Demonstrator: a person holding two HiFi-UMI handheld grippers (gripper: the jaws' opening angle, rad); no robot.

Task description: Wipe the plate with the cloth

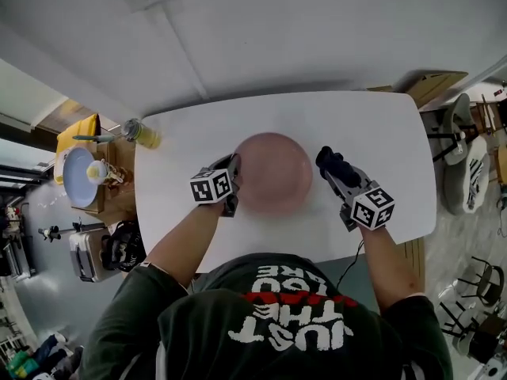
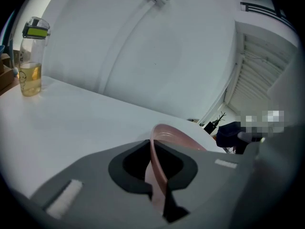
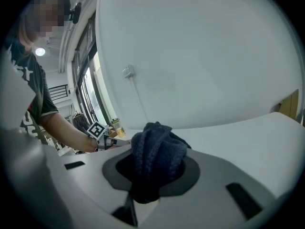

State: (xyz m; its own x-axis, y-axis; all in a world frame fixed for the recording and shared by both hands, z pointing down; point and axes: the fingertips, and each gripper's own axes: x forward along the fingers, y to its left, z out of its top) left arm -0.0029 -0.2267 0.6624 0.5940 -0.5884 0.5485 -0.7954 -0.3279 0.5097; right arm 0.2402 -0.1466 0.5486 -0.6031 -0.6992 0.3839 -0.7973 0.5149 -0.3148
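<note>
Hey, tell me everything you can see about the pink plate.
The pink plate is round, shallow and plain, with a smooth surface and a thin raised rim. It looks empty. It is near the middle of the white table; whether it lies flat on it cannot be told. The left tool is shut on the plate's left rim.

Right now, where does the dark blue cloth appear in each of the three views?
Head view: the cloth is right of centre, in the right hand-held gripper, beside the pink plate.
Left gripper view: a small dark lump at the right, beyond the plate's far rim.
Right gripper view: bottom centre, clamped between the jaws.
Shared landmark: the white table.
</note>
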